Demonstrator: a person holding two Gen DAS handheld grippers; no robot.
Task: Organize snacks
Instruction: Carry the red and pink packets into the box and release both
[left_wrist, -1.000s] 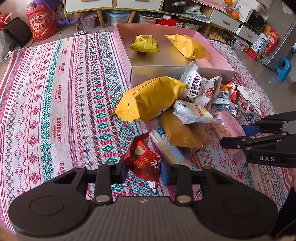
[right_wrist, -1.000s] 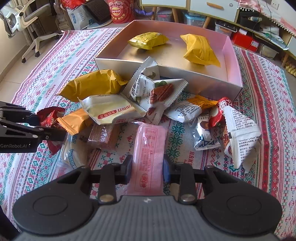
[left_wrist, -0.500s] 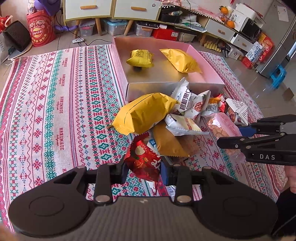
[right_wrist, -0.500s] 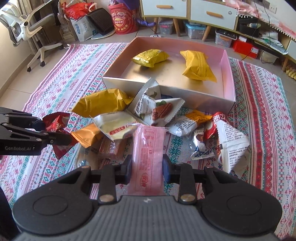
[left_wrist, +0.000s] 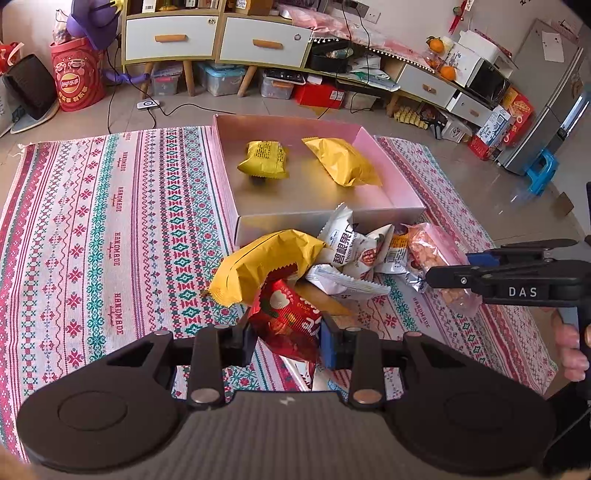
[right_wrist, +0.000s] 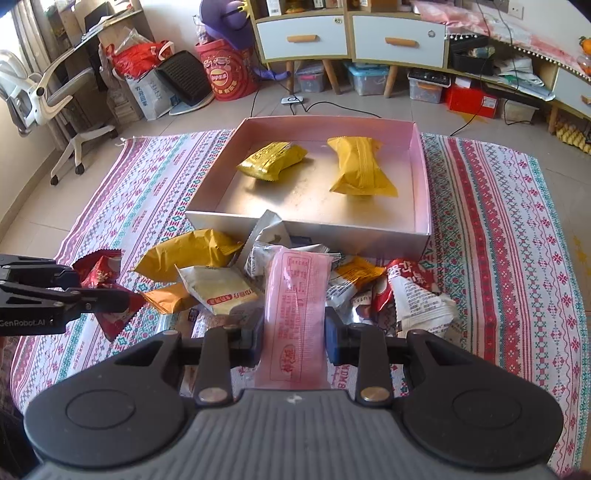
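Note:
My left gripper (left_wrist: 284, 338) is shut on a red snack packet (left_wrist: 286, 314), lifted above the patterned cloth. My right gripper (right_wrist: 293, 339) is shut on a long pink snack packet (right_wrist: 297, 314), also raised. In the left wrist view the right gripper (left_wrist: 448, 267) shows at the right edge with the pink packet (left_wrist: 436, 254) in it. In the right wrist view the left gripper (right_wrist: 96, 286) shows at the left with the red packet (right_wrist: 105, 273). Behind a heap of loose snacks (right_wrist: 221, 288) stands a pink box (right_wrist: 306, 230) holding two yellow packets (right_wrist: 273, 160) (right_wrist: 360, 170).
A big yellow packet (left_wrist: 266, 264) and white pecan packets (left_wrist: 351, 247) lie in front of the box. The striped cloth (left_wrist: 92, 240) covers the floor. A red bucket (left_wrist: 75, 79), cabinets (right_wrist: 351, 37), storage bins and an office chair (right_wrist: 48, 99) stand behind.
Both grippers have risen with their packets. The red and pink packets now hang above the heap, and more of the room behind the box has come into view.

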